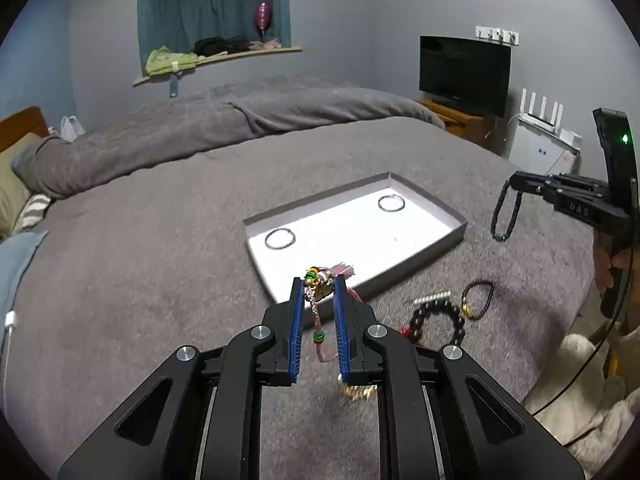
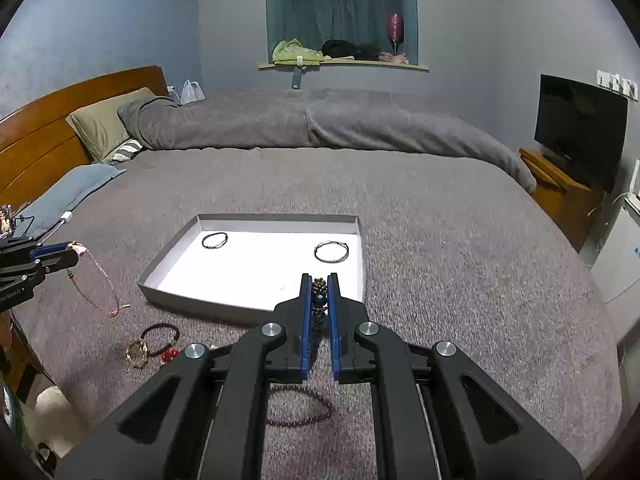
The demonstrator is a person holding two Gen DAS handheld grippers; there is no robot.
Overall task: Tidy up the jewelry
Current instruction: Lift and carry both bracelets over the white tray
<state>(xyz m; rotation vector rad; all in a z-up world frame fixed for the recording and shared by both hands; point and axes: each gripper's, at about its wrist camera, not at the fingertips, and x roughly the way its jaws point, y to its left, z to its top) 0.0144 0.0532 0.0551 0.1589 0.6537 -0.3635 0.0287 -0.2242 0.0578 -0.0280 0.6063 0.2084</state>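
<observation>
A shallow grey tray point(image 1: 456, 236) with a white floor lies on the bed and holds two thin ring bracelets point(image 1: 280, 239) point(image 1: 391, 203). My left gripper point(image 1: 317, 286) is shut on a pink braided charm bracelet point(image 1: 316, 304) at the tray's near edge. My right gripper point(image 2: 319, 284) is shut on a dark beaded bracelet point(image 2: 319, 300) above the tray's point(image 2: 172, 256) near right corner. In the left wrist view the right gripper point(image 1: 516, 186) holds that bracelet point(image 1: 506, 212) dangling right of the tray. The left gripper point(image 2: 68, 254) shows at the left with the pink bracelet point(image 2: 100, 284) hanging.
Loose jewelry lies on the grey bedspread near the tray: a dark bead bracelet point(image 1: 440, 320), a black cord bracelet point(image 1: 478, 300), a silver clip point(image 1: 432, 299), a gold piece point(image 1: 356, 390). A purple bead bracelet point(image 2: 300, 406) lies under my right gripper. Pillows and headboard point(image 2: 60, 128) stand at left.
</observation>
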